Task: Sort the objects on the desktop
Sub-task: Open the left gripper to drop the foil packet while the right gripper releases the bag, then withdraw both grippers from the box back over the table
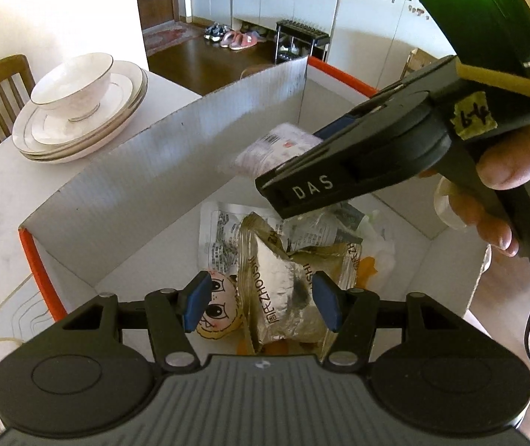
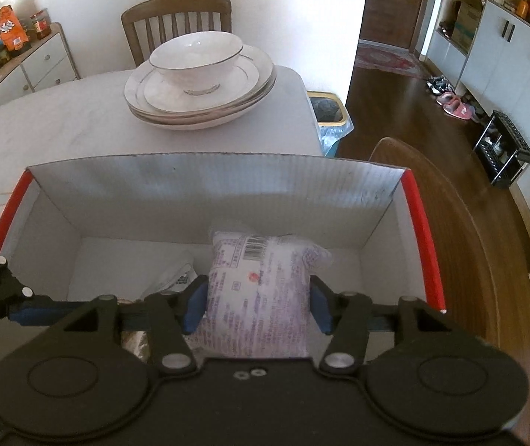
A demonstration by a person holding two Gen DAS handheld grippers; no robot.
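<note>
Your left gripper (image 1: 258,299) stands open over a "ZHOUSHI" wrapper (image 1: 283,293). Your right gripper (image 2: 257,306), marked "DAS", stands slightly apart around a barcoded packet (image 2: 259,286).

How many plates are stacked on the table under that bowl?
3 plates by their visible rims, stacked under the bowl on the table beyond the box; a thinner one between them could be hidden.

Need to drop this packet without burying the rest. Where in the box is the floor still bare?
Bare floor lies along the far wall of the box, beyond the white packet, and in the right corner. The left side is crowded: the foil wrapper and other wrappers pile up there under the left gripper.
</note>
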